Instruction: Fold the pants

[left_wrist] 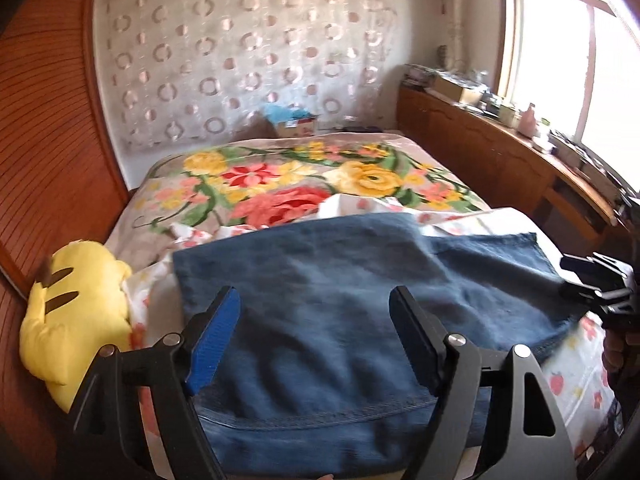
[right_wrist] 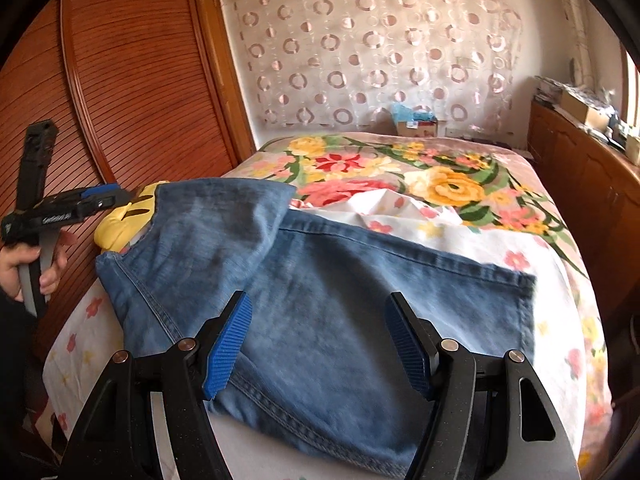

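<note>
Right wrist view shows the jeans [right_wrist: 320, 320] on the near part of the bed [right_wrist: 560, 280], apparently already folded over at their left end, more folds probably remaining, while left gripper [left_wrist: 316, 336] and right gripper [right_wrist: 320, 344] gape empty above them.

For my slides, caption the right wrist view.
Open right gripper over jeans on a floral bed.
</note>
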Demonstrator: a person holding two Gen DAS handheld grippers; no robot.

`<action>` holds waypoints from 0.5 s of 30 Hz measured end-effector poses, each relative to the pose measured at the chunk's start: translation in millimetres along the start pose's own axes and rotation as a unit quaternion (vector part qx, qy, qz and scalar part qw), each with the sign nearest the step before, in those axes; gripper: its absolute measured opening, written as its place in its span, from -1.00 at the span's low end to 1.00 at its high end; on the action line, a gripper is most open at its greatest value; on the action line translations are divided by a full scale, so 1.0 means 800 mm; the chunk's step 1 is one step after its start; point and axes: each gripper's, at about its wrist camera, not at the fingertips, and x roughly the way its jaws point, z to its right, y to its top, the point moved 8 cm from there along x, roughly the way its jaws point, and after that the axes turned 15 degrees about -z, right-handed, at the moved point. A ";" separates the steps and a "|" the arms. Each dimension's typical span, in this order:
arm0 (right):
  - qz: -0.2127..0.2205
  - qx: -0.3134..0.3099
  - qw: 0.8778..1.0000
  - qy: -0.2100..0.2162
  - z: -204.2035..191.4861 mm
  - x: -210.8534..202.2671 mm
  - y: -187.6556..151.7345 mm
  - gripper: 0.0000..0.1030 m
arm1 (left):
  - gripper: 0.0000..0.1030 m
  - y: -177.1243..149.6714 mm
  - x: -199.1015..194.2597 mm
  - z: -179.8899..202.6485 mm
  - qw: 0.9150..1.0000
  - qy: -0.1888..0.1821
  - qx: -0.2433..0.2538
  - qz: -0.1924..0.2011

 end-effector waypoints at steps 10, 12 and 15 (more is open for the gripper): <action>0.001 0.043 0.998 -0.038 0.048 -0.026 -0.032 0.37 | 0.51 -0.008 -0.009 0.066 0.999 -0.021 0.024 0.017; -0.001 0.057 0.997 -0.044 0.062 -0.029 -0.041 0.37 | 0.51 -0.012 -0.006 0.074 0.999 -0.026 0.024 0.014; -0.006 0.083 0.995 -0.057 0.085 -0.031 -0.056 0.37 | 0.51 -0.019 0.002 0.086 0.999 -0.029 0.026 0.009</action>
